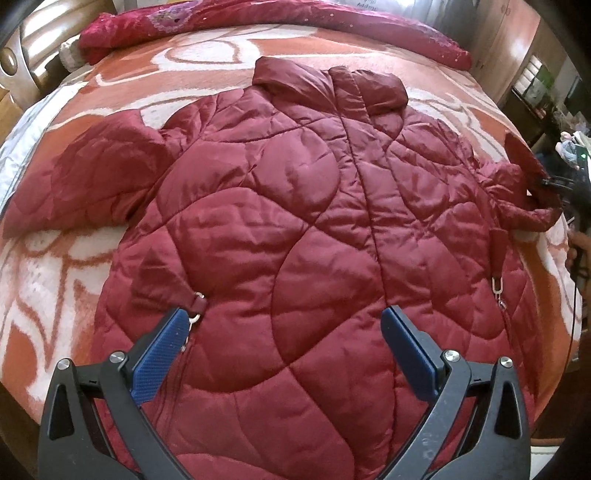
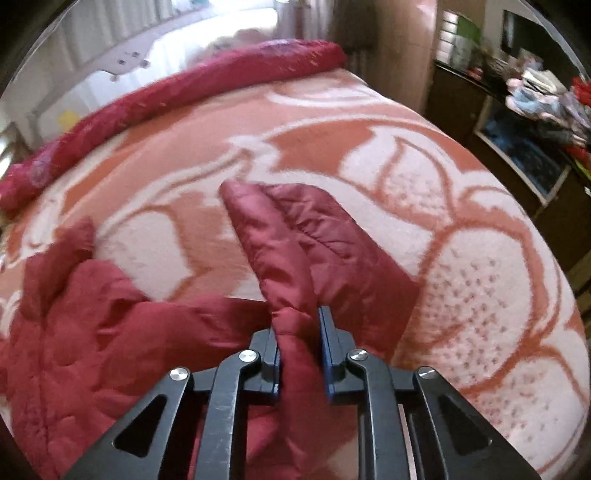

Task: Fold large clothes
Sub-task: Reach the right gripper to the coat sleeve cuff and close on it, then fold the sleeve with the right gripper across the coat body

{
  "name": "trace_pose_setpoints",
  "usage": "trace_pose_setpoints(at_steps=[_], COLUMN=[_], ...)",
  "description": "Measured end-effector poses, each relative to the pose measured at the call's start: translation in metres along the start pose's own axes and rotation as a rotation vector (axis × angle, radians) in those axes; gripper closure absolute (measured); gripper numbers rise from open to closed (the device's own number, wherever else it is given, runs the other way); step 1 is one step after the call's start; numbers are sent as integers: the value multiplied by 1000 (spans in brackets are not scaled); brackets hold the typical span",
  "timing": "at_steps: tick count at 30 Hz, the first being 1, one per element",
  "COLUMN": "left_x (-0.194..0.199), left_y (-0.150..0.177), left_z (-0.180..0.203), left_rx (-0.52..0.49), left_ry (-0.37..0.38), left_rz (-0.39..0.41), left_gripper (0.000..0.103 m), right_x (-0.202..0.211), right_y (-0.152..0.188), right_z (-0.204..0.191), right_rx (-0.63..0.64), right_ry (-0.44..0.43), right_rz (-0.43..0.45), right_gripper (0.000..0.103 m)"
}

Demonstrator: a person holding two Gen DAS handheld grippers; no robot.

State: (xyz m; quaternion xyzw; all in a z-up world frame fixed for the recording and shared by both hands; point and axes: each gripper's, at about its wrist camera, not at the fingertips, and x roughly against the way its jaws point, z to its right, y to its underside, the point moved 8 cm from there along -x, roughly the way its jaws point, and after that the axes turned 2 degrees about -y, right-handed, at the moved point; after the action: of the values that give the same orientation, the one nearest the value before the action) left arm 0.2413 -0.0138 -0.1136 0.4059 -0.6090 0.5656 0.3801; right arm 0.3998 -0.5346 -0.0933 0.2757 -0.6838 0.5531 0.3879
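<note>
Left wrist view: a dark red quilted jacket (image 1: 295, 221) was seen spread flat on a bed blanket (image 1: 55, 258) patterned in orange and white, its collar (image 1: 328, 86) at the far side and its hem nearest the camera. One sleeve (image 1: 85, 184) was laid out to the left. The other sleeve (image 1: 524, 192) was seen bunched and lifted at the right edge, where the right gripper (image 1: 554, 182) was pinching it. The left gripper (image 1: 284, 343) was held above the lower part of the jacket with its jaws spread wide and nothing between them. A metal zipper pull (image 1: 197, 306) was seen just beside its left finger. A crimson quilt (image 1: 258, 26) was rolled along the far edge of the bed.

Right wrist view: the right gripper (image 2: 300, 332) was seen pressed together on a fold of the jacket sleeve (image 2: 295, 236), which was raised off the blanket (image 2: 461, 295). The jacket body (image 2: 110, 332) was spread to the left. A cluttered shelf (image 2: 535, 103) was seen at the far right.
</note>
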Motion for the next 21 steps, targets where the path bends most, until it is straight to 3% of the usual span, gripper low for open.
trace_pose_setpoints(at_steps=[4,11,16,21], left_x=[0,1,4,5], left_y=[-1,2,1,-6], left_z=[3,2,-4,-7], left_rx=[3,42,98,121], left_ry=[25,126,264,403], left_rz=[1,-14,-28,-43], left_gripper=[0,0,0,0], right_x=[26,55,68,75], right_y=[2,32,81,142], right_z=[-46,-150,-244,-305], right_rx=[48,164,355,562], right_ry=[-133,-325,-419,-467], right_rz=[47,34,-1,-35], right_gripper=[89,89,89,89])
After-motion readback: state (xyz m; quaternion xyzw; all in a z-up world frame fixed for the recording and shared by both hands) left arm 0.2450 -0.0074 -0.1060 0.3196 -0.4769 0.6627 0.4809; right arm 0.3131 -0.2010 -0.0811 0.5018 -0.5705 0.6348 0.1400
